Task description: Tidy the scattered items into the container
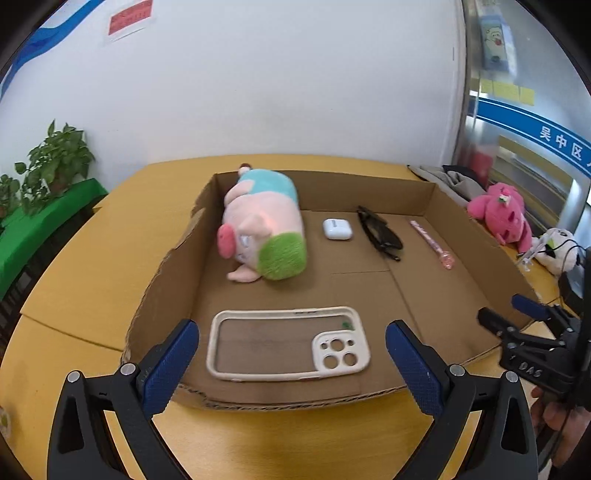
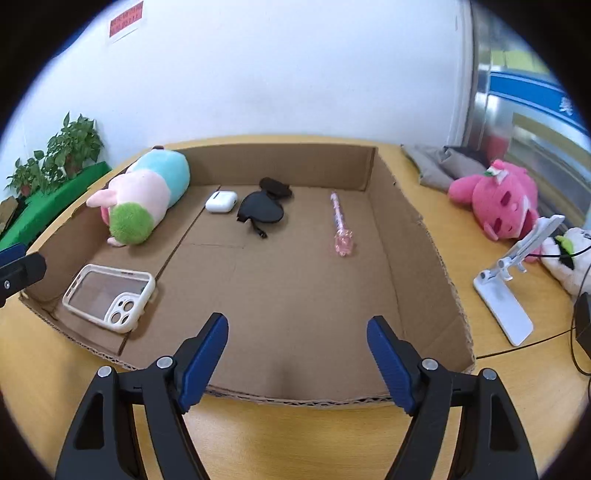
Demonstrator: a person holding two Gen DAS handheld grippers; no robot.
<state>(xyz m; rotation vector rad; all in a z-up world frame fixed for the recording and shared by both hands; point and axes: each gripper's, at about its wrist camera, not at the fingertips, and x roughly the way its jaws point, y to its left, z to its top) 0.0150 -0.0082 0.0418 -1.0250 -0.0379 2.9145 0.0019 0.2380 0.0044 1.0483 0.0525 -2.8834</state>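
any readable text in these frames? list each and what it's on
"吴中区": white characters on the blue band across the glass door; further characters are cut off.
"DAS": on the black body of the right tool, seen from the left wrist.
Red notice on the wall: dark print, too blurred to read.
Cartoon poster on the door: no legible words.
Earbud case: faint mark, unreadable.

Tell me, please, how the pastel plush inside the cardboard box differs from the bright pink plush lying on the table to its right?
The pastel plush lies inside the cardboard box, against its left wall; the pink plush lies outside it on the table. The pastel plush mixes pale pink, blue and green; the pink plush is almost wholly bright pink. Both lie on their sides.
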